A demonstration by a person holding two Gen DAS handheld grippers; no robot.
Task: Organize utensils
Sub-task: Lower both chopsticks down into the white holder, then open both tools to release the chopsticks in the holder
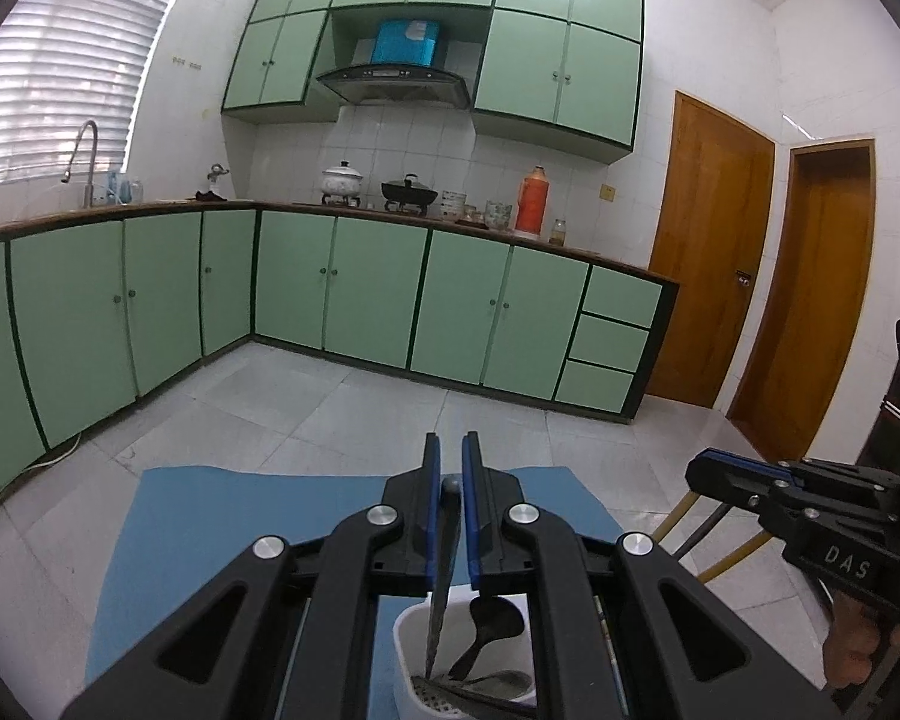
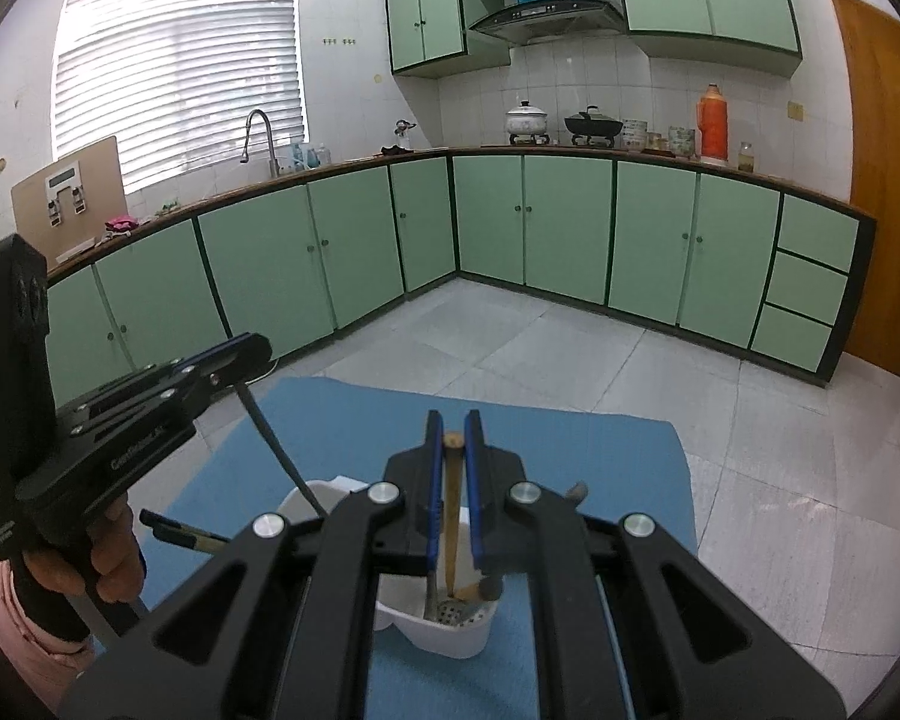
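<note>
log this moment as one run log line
left gripper: shut on dark utensil | right gripper: shut on wooden chopstick | both over white holder

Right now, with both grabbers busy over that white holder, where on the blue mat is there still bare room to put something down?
The blue mat is bare along its far edge and right side, beyond the white utensil holder. Its far-left part also looks open. It is crowded at the holder, where the left gripper and right gripper each hold a utensil, and by the black-handled utensils on its left.

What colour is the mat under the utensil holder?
Blue; the mat under the white utensil holder shows best in the right wrist view.
</note>
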